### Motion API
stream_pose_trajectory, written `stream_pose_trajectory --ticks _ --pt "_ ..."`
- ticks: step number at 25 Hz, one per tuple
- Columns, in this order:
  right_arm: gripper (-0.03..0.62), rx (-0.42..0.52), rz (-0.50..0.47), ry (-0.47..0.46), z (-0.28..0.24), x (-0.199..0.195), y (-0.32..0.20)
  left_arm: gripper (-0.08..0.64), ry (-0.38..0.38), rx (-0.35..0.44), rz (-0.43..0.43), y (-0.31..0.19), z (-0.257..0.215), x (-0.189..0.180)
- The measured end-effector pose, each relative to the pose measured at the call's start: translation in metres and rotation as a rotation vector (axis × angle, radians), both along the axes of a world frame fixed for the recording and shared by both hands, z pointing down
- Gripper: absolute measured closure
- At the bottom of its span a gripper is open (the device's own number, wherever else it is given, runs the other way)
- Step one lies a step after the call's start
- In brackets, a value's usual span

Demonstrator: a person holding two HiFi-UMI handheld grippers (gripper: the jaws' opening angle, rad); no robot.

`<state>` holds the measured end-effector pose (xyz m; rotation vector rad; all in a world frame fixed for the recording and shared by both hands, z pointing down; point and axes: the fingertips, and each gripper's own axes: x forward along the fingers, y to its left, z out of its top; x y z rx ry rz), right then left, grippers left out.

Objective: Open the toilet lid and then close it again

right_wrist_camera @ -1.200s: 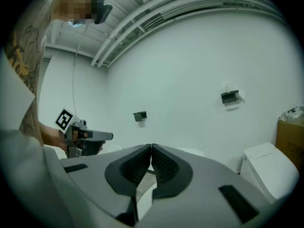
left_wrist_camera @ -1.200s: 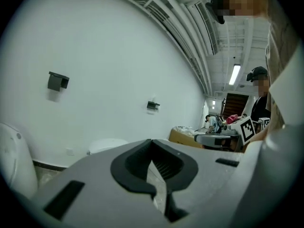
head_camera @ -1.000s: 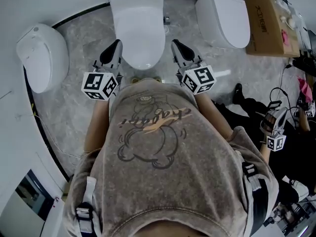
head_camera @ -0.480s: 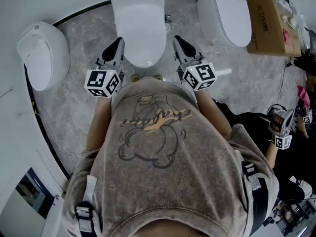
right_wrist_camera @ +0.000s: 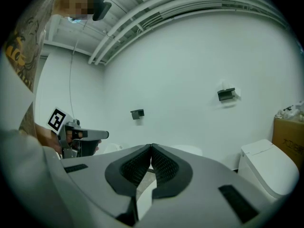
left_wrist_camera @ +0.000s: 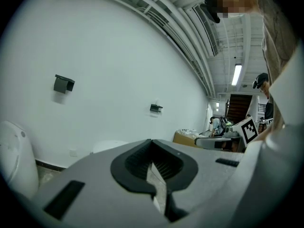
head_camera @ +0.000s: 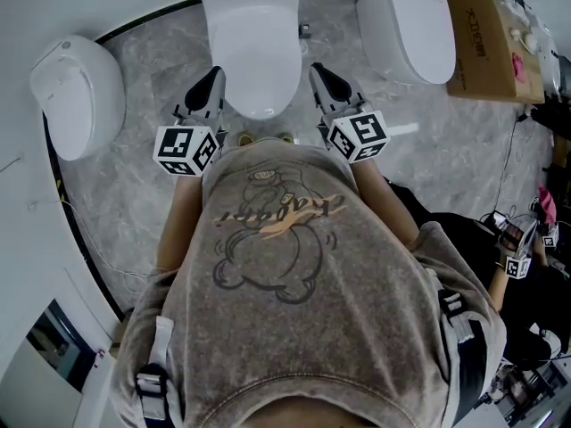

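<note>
The white toilet [head_camera: 252,47] stands straight ahead in the head view with its lid [head_camera: 255,69] down. My left gripper [head_camera: 214,77] hovers just left of the bowl's front, and my right gripper [head_camera: 318,71] just right of it. Neither touches the toilet. Both are shut with nothing between the jaws. In the left gripper view the shut left gripper [left_wrist_camera: 152,142] points at a white wall. The right gripper view shows the shut right gripper [right_wrist_camera: 151,147] facing the same wall, with the left gripper [right_wrist_camera: 80,136] off to its left.
A second toilet [head_camera: 76,101] stands at the left and a third [head_camera: 406,25] at the right, beside a cardboard box [head_camera: 491,38]. Another person [head_camera: 522,257] with a marker cube crouches at the far right. My feet stand on grey marble floor [head_camera: 143,176].
My two grippers have stayed where they were. The other person's hand with its marker cube at the far right has moved down and to the right.
</note>
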<state>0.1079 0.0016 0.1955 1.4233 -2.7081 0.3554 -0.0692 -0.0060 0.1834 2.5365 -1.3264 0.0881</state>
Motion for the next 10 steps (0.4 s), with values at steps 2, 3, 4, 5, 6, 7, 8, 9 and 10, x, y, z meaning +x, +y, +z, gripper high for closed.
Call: stream_pose_trajectory --ticks 2,3,4,5,6,7,8,9,10 --pt "0.565 -0.002 -0.010 0.005 0.0010 -0.0032 0.0012 0.551 -0.003 0.001 0.000 0.0023 0.0003 -0.0007" --pt "0.565 -0.003 -0.015 0.005 0.0014 -0.0048 0.0019 0.551 -0.005 0.001 -0.001 0.0035 0.0008 -0.0014" --pt "0.565 -0.004 -0.019 0.005 0.0019 -0.0059 0.0028 0.551 -0.006 0.001 -0.002 0.0048 0.0015 -0.0019" --pt "0.565 -0.004 -0.022 0.006 0.0026 -0.0065 0.0037 0.551 -0.006 0.000 -0.004 0.0061 0.0026 -0.0022" --pt "0.565 -0.003 -0.025 0.006 0.0032 -0.0067 0.0046 0.551 -0.007 -0.001 -0.005 0.0073 0.0037 -0.0022" --pt "0.566 -0.002 -0.028 0.007 0.0035 -0.0066 0.0052 0.551 -0.007 -0.003 -0.007 0.0082 0.0048 -0.0021" --pt "0.565 -0.001 -0.030 0.009 0.0037 -0.0062 0.0055 0.551 -0.007 -0.004 -0.009 0.0088 0.0055 -0.0018" --pt "0.565 0.001 -0.032 0.010 0.0037 -0.0058 0.0057 0.551 -0.007 -0.005 -0.011 0.0091 0.0060 -0.0014" --pt "0.565 0.002 -0.034 0.012 0.0037 -0.0054 0.0059 0.551 -0.007 -0.006 -0.013 0.0094 0.0064 -0.0010"
